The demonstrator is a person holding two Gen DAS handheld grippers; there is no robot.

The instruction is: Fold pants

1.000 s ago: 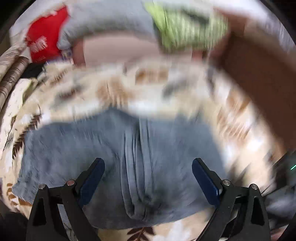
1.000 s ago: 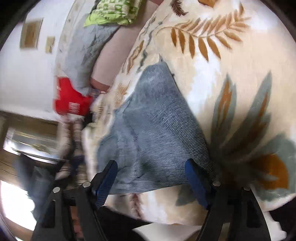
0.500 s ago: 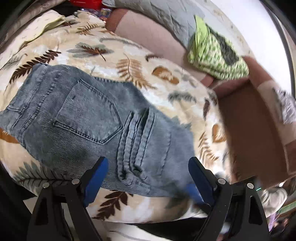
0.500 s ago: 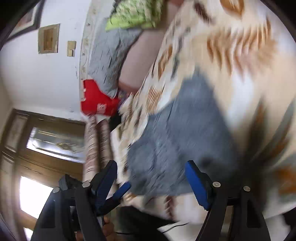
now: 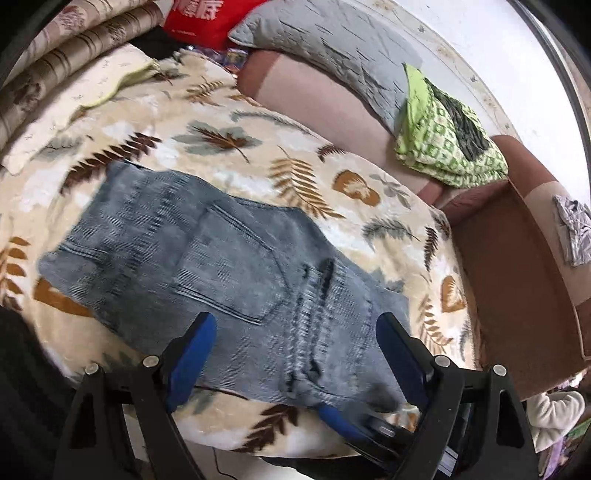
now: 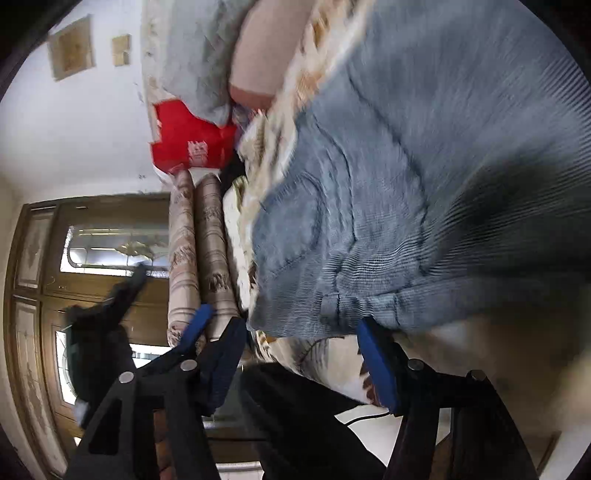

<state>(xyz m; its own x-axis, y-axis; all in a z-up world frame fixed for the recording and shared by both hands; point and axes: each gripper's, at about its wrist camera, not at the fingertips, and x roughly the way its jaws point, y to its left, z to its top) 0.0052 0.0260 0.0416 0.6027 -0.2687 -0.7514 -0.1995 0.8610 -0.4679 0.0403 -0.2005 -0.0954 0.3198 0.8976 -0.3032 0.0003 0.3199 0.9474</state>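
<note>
I saw the folded jeans (image 5: 221, 273) lying flat on the leaf-pattern blanket (image 5: 295, 173), with the back pocket facing up. I take the jeans as my landmark. Behind them, against the wall, stood the pink sofa back (image 5: 325, 107), and on it rested a grey quilted pillow (image 5: 332, 48) and a green patterned cloth (image 5: 443, 144). A red bag (image 5: 199, 18) sat at the far corner beyond the jeans, next to the striped rolled cushions (image 5: 74, 55).

My left tongs (image 5: 291, 354) hung above the near edge of the jeans. They were spread wide and pinched nothing; the thick seam of the jeans ran under the gap between the two blue pads, and I could not see any pad pressing on the cloth.

My right tongs (image 6: 288, 347) came at the jeans from their side, close to the waistband (image 6: 369, 306) with its belt loop. Their jaws were closing. The waistband edge lay just beyond the gap, near the right pad, but I could not see the pads pressing on it. In the left view the right tongs appeared as a blurred blue and black shape at the near corner of the jeans. The picture from the right was blurred, so the exact contact was not clear to me. A wooden door (image 6: 40, 295) was visible far beyond the cushions.
</note>
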